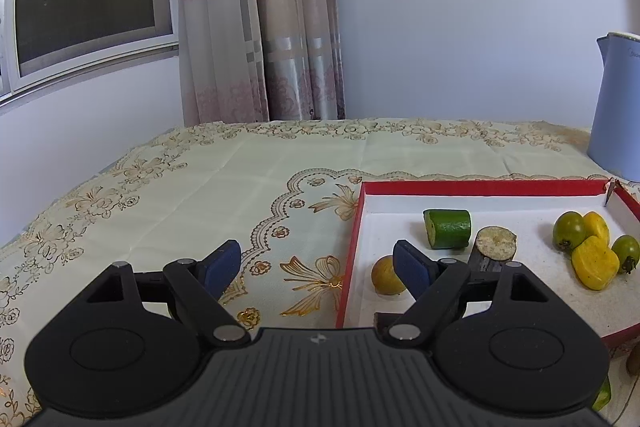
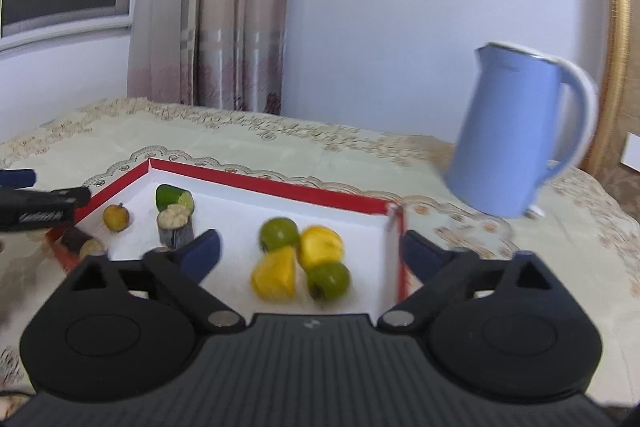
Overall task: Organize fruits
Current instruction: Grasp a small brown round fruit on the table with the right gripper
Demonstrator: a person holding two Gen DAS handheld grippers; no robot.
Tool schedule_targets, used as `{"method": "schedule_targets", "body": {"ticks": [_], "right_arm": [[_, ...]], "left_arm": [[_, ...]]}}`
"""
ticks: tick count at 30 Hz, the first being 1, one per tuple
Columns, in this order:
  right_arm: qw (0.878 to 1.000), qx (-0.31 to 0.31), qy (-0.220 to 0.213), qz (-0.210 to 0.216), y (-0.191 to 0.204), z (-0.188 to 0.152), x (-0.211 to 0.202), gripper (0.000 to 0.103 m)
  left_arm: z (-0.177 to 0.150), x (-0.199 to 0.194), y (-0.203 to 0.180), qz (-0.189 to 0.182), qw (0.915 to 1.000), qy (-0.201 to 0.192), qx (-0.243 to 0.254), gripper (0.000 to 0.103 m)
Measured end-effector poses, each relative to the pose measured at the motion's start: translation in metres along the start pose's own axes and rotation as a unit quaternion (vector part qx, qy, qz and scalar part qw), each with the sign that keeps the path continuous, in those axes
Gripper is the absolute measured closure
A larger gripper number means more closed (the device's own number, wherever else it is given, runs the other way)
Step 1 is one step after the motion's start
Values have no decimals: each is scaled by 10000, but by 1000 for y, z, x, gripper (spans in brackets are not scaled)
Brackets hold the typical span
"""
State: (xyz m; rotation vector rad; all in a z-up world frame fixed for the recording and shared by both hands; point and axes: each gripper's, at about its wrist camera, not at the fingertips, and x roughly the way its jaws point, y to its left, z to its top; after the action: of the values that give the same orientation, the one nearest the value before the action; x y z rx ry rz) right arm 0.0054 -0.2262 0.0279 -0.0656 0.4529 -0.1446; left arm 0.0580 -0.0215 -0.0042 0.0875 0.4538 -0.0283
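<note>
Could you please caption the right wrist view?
Open right gripper over a red tray of fruit pieces, blue jug behind.

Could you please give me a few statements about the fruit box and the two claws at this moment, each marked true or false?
1. The right claw is clamped on a yellow fruit. False: it stands wide open, with nothing pressed between its pads.
2. Two green round fruits and two yellow pieces sit clustered in the red-rimmed box. True.
3. The blue kettle stands inside the box. False: it stands on the tablecloth beyond it.
4. The left claw is open and holds nothing. True.
5. The cut cucumber piece lies outside the box. False: it lies inside.
</note>
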Motion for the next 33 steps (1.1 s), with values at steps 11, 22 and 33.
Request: {"method": "schedule_targets", "body": {"ticks": [11, 22, 33], "right_arm": [[9990, 139, 347, 256, -2, -53, -25, 33], [9961, -4, 572, 667, 20, -53, -7, 50], [9912, 156, 939, 922, 25, -53, 11, 76]], "left_arm": [[-1, -34, -7, 44, 9993, -357, 91, 11], [-17, -54, -4, -158, 9996, -186, 124, 11], [-21, -59, -8, -343, 9991, -123, 222, 11]]}}
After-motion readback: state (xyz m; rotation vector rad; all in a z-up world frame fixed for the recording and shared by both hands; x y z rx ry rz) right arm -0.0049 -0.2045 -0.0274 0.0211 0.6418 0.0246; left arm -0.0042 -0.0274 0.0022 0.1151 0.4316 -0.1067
